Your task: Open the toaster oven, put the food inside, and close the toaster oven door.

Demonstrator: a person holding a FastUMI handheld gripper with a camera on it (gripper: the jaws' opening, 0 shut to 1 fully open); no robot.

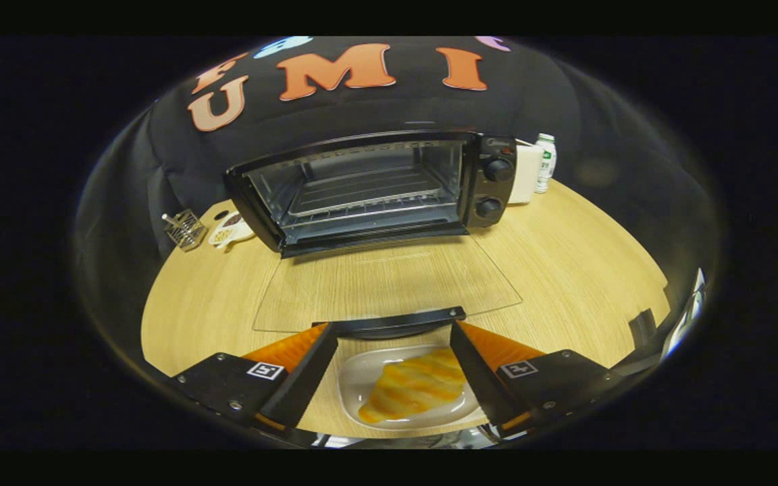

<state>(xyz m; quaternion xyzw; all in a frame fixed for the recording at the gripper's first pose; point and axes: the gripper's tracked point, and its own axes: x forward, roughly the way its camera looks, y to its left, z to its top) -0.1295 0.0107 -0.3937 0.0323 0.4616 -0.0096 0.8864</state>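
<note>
Nearest to us, the gripper (392,368) shows its two black wedge-shaped fingers (301,378) with orange backing; the jaws stand wide apart and press on nothing. Between them we see a shallow white plate (355,391) with rounded corners and a glossy rim, resting on the counter (578,270), a pale wood-grain surface with fine straight lines. On the plate lies the food, a croissant (412,388), golden and ridged, with darker orange bands across its curved back; its right end passes behind the right finger, so we cannot tell whether it touches it.

Just ahead of the fingertips runs the dark curved handle (392,322) of the toaster oven's door. The glass door (389,283) is folded down flat, clear enough that the wood shows through it. Beyond it the toaster oven (375,189) stands open, a black box with a grey metal interior and a wire rack (369,196) of thin parallel bars. Two round black knobs (494,189) sit one above the other on its right panel.

To the oven's left we find a small wire basket (185,228) and a white cup (230,229); to its right, a cream box-shaped object (525,174) and a white bottle (546,162).
</note>
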